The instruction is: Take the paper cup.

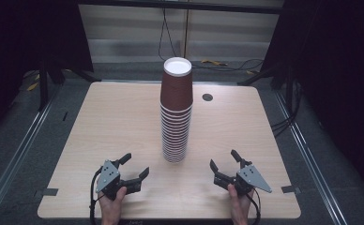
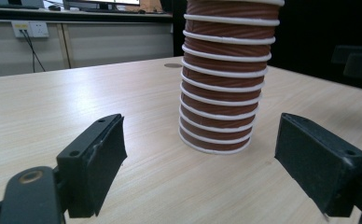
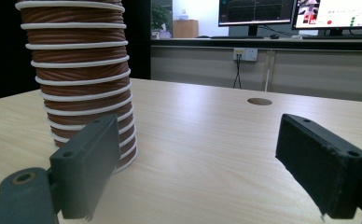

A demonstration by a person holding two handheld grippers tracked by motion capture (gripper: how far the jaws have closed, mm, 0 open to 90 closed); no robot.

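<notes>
Pale wood-grain table [image 1: 114, 122] set on a grey floor, dark curtains at both sides. At its middle stands a tall upright stack of brown paper cups [image 1: 176, 112] with white rims, stacked mouth-down. Near the front edge, a person's hands hold the left gripper [image 1: 134, 167] and the right gripper [image 1: 224, 163] on either side of the stack, apart from it. Both have jaws spread wide, gripping nothing.

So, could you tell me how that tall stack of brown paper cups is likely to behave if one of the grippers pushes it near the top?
The stack of paper cups is tall on a narrow base, so a high push would probably tip it rather than slide it. It looks light, being nested paper. Its thin walls may dent under a firm squeeze, though the nesting likely stiffens them.
</notes>
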